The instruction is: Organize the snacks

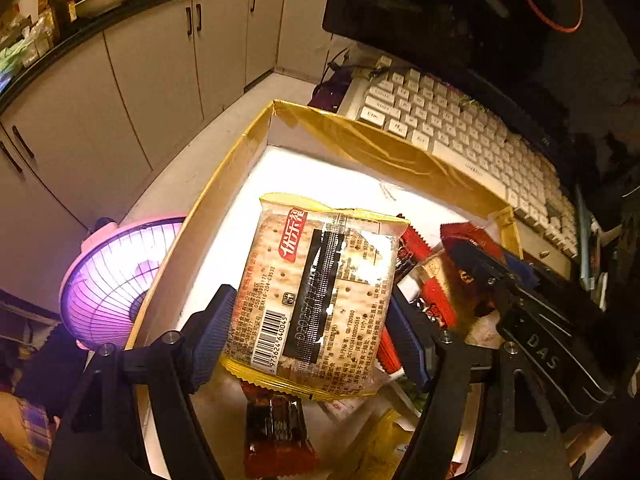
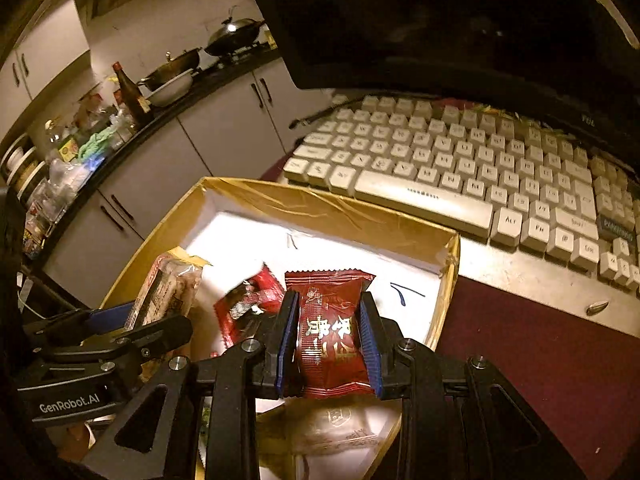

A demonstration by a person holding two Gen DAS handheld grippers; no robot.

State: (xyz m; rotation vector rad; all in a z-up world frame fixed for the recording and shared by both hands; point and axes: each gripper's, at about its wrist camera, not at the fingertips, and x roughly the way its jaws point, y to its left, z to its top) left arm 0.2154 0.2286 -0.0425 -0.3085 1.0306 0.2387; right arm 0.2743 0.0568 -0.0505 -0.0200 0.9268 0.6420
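Note:
My left gripper (image 1: 312,320) is shut on a yellow-edged cracker pack (image 1: 320,292) and holds it above a shallow gold-rimmed box (image 1: 360,136) with a white floor. My right gripper (image 2: 328,340) is shut on a dark red snack packet (image 2: 328,328) over the same box (image 2: 320,204). The right gripper shows at the right of the left wrist view (image 1: 500,276); the left gripper with the cracker pack (image 2: 168,288) shows at the left of the right wrist view. Other red packets (image 2: 248,304) lie in the box.
A white keyboard (image 2: 460,168) lies just behind the box on a maroon desk mat (image 2: 540,360), under a dark monitor (image 2: 400,20). A pink fan heater (image 1: 108,280) glows left of the box. Kitchen cabinets (image 1: 160,60) and a cluttered counter stand beyond.

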